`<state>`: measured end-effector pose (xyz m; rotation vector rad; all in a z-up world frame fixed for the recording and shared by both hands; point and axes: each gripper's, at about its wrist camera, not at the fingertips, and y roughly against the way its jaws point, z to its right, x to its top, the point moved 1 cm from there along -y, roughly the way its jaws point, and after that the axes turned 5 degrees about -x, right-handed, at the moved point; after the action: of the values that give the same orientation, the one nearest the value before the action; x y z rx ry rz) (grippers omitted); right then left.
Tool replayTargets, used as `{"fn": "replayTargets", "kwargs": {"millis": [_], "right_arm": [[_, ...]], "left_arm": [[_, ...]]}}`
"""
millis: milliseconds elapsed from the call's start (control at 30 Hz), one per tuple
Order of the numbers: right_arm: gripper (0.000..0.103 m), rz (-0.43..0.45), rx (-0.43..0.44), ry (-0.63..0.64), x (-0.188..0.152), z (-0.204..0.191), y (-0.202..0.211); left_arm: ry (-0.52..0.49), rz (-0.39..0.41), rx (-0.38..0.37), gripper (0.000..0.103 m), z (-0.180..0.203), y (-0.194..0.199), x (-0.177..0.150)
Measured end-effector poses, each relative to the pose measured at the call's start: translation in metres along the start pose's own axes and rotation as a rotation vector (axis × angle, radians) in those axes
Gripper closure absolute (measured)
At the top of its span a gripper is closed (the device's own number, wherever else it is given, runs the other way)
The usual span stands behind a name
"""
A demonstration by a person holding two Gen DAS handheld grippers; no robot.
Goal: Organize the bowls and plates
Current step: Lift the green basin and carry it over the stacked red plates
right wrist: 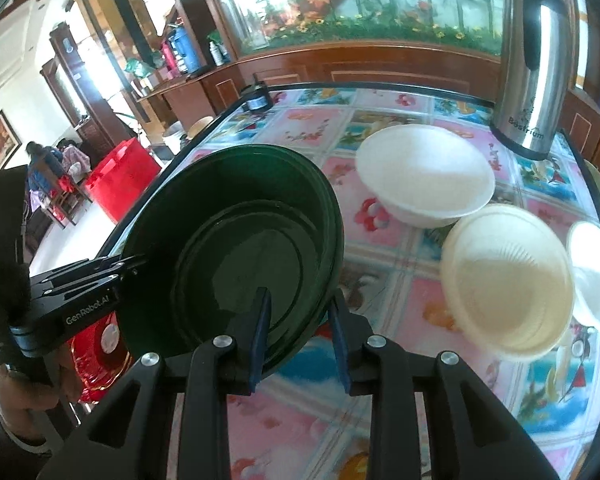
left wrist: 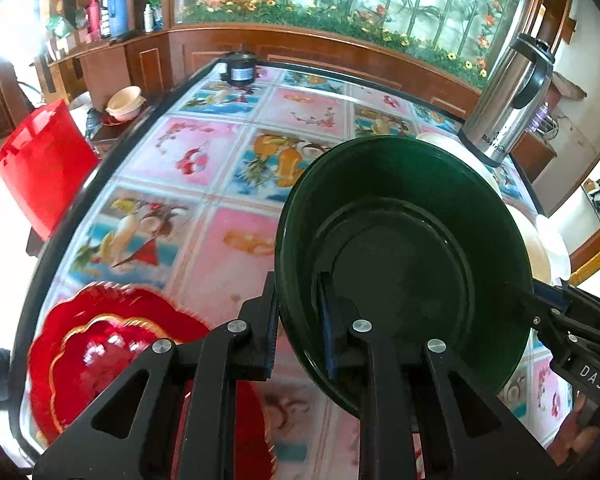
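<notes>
A dark green bowl is held tilted above the table between both grippers. My left gripper is shut on its left rim. My right gripper is shut on its right rim, and the bowl also shows in the right wrist view. A red scalloped plate lies on the table at the near left. A white bowl, a cream bowl and another white bowl stand on the table to the right.
A steel thermos jug stands at the far right of the table. A small black jar sits at the far edge. The flowered tablecloth covers the table. A red bin stands on the floor at the left.
</notes>
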<state>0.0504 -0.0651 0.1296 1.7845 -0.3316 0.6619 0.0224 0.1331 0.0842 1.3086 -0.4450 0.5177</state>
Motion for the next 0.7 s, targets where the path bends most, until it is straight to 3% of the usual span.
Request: {"fn": "replayTargets", "kwargs": {"millis": [700], "right_arm": [[0.072, 0.006, 0.105, 0.173, -0.024, -0.109, 0.007]], "left_arm": [[0.114, 0.073, 0.081, 0.085, -0.098, 0.086, -0.058]]}}
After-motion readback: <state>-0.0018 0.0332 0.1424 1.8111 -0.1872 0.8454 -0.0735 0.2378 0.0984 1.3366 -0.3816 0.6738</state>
